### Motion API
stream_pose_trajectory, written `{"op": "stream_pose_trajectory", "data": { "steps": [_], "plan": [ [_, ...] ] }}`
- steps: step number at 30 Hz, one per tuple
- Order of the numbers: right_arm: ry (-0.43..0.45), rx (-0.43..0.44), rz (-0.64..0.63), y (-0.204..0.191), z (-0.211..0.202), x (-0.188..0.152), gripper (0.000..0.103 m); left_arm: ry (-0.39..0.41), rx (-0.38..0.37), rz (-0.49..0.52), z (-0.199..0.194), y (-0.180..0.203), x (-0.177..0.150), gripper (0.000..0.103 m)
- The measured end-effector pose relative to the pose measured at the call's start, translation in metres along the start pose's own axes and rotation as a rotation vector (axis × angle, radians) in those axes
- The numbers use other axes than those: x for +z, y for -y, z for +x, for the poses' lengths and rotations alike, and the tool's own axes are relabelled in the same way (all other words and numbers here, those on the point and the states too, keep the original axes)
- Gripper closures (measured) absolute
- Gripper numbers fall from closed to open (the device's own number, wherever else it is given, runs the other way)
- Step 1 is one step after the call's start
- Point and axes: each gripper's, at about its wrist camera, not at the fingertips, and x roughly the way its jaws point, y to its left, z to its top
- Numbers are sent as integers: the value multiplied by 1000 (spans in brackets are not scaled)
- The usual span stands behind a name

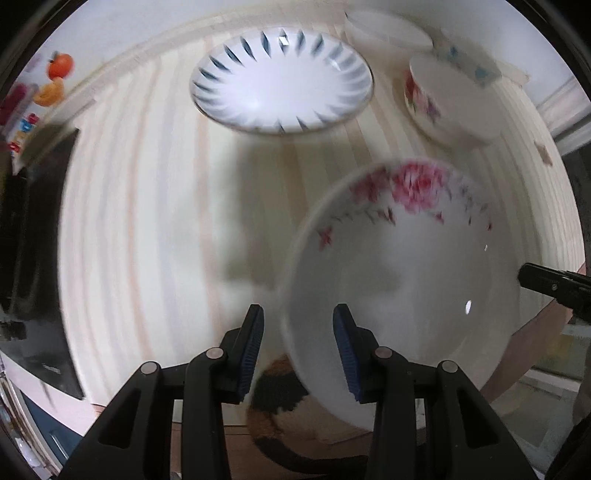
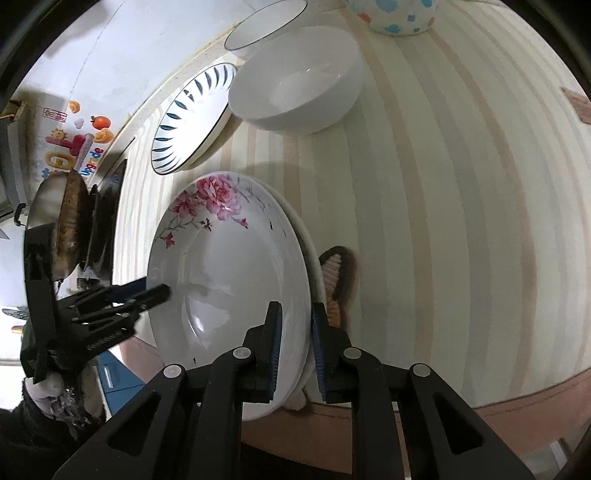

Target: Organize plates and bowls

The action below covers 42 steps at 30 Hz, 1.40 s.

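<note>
A white plate with pink roses (image 2: 229, 258) is held tilted above the striped table (image 2: 424, 221). My right gripper (image 2: 297, 338) is shut on its near rim. My left gripper (image 1: 298, 347) is open, its jaws astride the plate's opposite rim (image 1: 399, 280) with a visible gap; it also shows in the right wrist view (image 2: 147, 291). A blue-petal plate (image 1: 280, 79) lies at the back. A plain white bowl (image 2: 295, 79) and a rose bowl (image 1: 443, 103) stand nearby.
A blue-dotted bowl (image 2: 395, 14) and a blue-rimmed dish (image 2: 264, 24) sit at the table's far side. A wok on a stove (image 2: 70, 221) stands to the left. A calico cat (image 1: 275, 398) is below the table edge.
</note>
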Motion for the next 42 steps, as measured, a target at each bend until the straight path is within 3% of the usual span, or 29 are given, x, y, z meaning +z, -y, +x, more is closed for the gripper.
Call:
{"op": "stream_pose_trajectory", "data": {
  "steps": [6, 11, 15, 20, 26, 30, 33, 34, 38, 42],
  "plan": [
    [89, 62, 66, -8, -51, 25, 83, 107, -28, -94, -51, -38, 42, 66],
    [135, 160, -7, -67, -57, 99, 73, 104, -51, -175, -36, -84, 98, 66],
    [85, 46, -73, -106, -11, 169, 73, 73, -82, -228, -10, -110, 134, 66],
    [-19, -76, -82, -112, 42, 220, 73, 24, -72, -207, 28, -116, 165, 66],
    [-93, -180, -95, -107, 72, 243, 73, -39, -73, -171, 59, -113, 180, 66],
    [-121, -237, -94, -104, 87, 249, 75, -34, -107, -148, 66, -109, 185, 66],
    [-132, -272, -111, -108, 94, 253, 81, -9, -119, -131, 63, -104, 186, 79],
    [-133, -260, -114, -109, 95, 253, 92, -7, -106, -127, 62, -103, 186, 79],
    [-107, -282, -133, -115, 95, 249, 93, 4, -88, -126, 58, -102, 181, 79],
    [-106, -235, -127, -111, 89, 240, 93, 21, -84, -122, 43, -103, 175, 79]
  ]
}}
